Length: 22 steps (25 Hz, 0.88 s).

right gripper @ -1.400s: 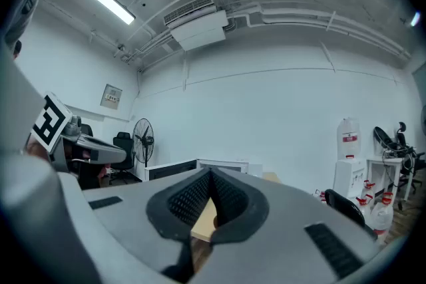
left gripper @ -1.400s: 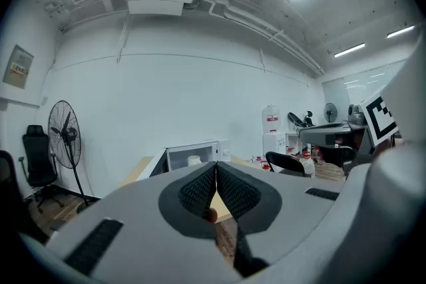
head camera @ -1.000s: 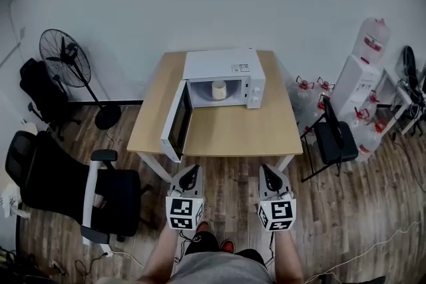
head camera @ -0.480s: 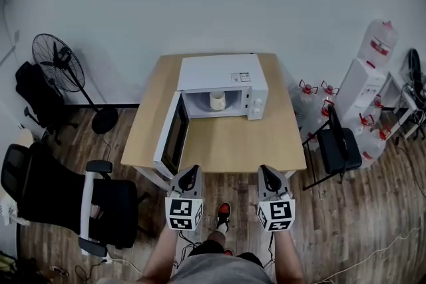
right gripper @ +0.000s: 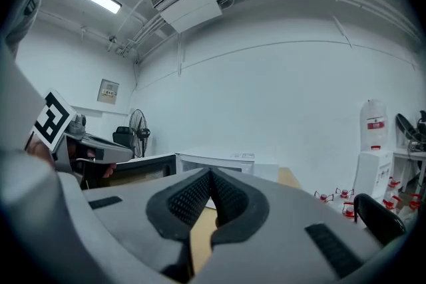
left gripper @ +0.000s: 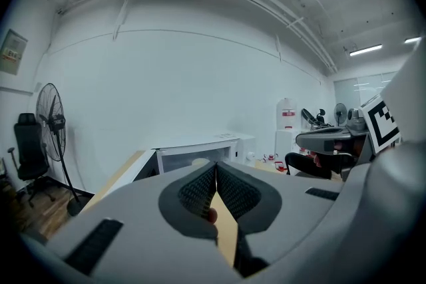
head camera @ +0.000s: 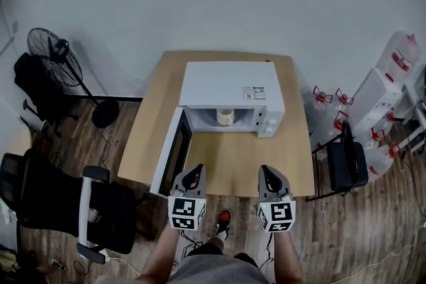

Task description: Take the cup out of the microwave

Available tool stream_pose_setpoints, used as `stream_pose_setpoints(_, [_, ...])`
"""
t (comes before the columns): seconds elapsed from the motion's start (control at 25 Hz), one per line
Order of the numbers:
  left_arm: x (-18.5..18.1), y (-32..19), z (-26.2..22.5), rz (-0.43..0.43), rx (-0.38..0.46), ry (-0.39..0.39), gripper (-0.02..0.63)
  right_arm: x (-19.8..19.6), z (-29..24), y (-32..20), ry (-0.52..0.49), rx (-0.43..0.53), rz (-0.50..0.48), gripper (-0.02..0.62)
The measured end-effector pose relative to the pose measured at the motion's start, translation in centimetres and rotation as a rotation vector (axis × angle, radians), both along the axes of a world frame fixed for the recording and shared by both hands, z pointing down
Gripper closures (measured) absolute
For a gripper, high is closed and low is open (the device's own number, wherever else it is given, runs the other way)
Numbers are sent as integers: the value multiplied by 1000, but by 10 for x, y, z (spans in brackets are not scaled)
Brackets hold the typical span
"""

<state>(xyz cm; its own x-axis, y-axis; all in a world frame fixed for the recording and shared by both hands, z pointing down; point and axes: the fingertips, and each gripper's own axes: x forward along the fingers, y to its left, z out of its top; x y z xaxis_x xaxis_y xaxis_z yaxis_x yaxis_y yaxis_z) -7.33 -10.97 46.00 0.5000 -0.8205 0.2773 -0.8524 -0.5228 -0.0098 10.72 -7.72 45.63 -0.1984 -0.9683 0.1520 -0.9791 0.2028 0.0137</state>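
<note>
A white microwave (head camera: 229, 84) stands on the wooden table (head camera: 229, 166) with its door (head camera: 170, 153) swung open to the left. A pale cup (head camera: 225, 117) sits upright inside the cavity. My left gripper (head camera: 195, 172) and right gripper (head camera: 267, 172) hover side by side at the table's near edge, both shut and holding nothing, well short of the cup. The left gripper view shows its shut gripper (left gripper: 215, 169) with the microwave (left gripper: 200, 148) and cup (left gripper: 199, 161) beyond. Seen from the right gripper view, that shut gripper (right gripper: 211, 173) faces the microwave (right gripper: 223, 159) and the dark door (right gripper: 138, 171).
A standing fan (head camera: 56, 53) and a black-and-white office chair (head camera: 86, 199) are left of the table. A black chair (head camera: 343, 159), water bottles (head camera: 329, 100) and a water dispenser (head camera: 389, 80) stand to the right. The person's red shoe (head camera: 224, 216) shows below.
Both grippers have come forward from over the floor to the table's near edge. The microwave and table now sit closer in the head view. Both jaws stayed shut.
</note>
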Motion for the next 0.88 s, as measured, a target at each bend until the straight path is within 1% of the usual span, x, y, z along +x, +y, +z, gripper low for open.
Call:
stream_pose_setpoints(0.4, [9, -77, 37, -29, -74, -19, 583, -5, 40, -94, -15, -66, -65, 578])
stream_pose_setpoints(0.88, [12, -147, 86, -52, -153, -33, 583, -14, 97, -176, -45, -150, -114, 578])
